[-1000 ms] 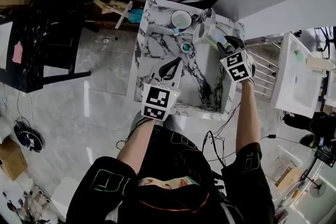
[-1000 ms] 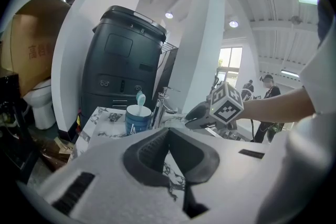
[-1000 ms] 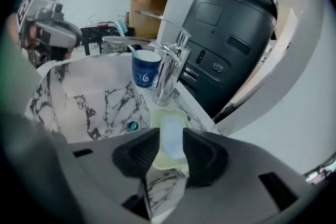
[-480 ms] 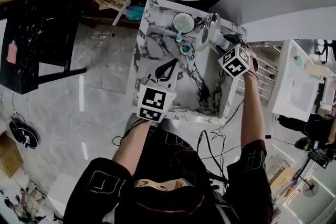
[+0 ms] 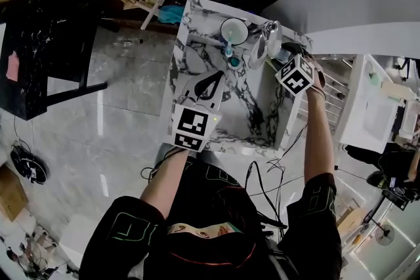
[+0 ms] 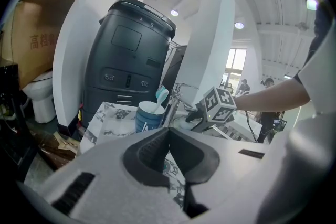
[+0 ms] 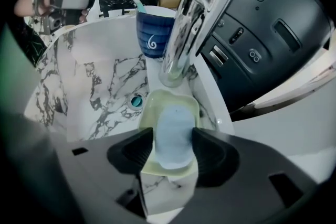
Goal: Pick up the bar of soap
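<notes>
A pale blue bar of soap [image 7: 175,136] lies in a pale green soap dish [image 7: 167,105] on the sink's ledge beside the faucet base. My right gripper [image 7: 175,147] is down over the dish; its jaws are opening, with the soap between the two pads. In the head view this right gripper [image 5: 283,56] sits at the sink's far right corner, and it hides the soap there. My left gripper [image 5: 214,80] hovers over the sink's near left part, shut with nothing in it [image 6: 168,136].
A chrome faucet [image 7: 184,23] arches over the marble sink [image 5: 262,101]. A blue cup [image 7: 155,29] with a toothbrush stands behind it. The teal drain [image 7: 136,100] is just left of the dish. A dark appliance [image 7: 262,18] stands behind the ledge.
My right gripper has edged further toward the faucet corner, over the soap dish. The left gripper has stayed about where it was.
</notes>
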A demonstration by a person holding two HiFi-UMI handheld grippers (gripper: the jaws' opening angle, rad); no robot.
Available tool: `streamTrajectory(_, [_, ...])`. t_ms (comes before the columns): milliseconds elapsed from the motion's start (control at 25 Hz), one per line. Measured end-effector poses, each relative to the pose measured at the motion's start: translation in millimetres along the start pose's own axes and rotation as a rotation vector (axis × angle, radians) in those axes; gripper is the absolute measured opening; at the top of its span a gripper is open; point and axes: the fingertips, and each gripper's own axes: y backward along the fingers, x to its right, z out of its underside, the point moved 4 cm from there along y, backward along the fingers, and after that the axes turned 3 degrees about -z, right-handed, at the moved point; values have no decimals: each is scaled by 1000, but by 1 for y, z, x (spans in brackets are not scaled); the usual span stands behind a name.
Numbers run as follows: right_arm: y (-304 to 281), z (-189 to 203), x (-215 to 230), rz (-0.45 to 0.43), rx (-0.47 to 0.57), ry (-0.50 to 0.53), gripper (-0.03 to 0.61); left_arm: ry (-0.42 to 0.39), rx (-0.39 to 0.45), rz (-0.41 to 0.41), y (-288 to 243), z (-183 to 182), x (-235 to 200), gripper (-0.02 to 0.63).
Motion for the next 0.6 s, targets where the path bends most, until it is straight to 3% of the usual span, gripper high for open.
streamTrajectory(240, [-3, 1, 4, -58, 10, -49, 233, 5, -5, 7, -4, 1, -2, 5])
streamTrajectory(600, [-9, 11, 10, -127, 70, -237, 218, -5, 1, 12, -6, -3, -1, 5])
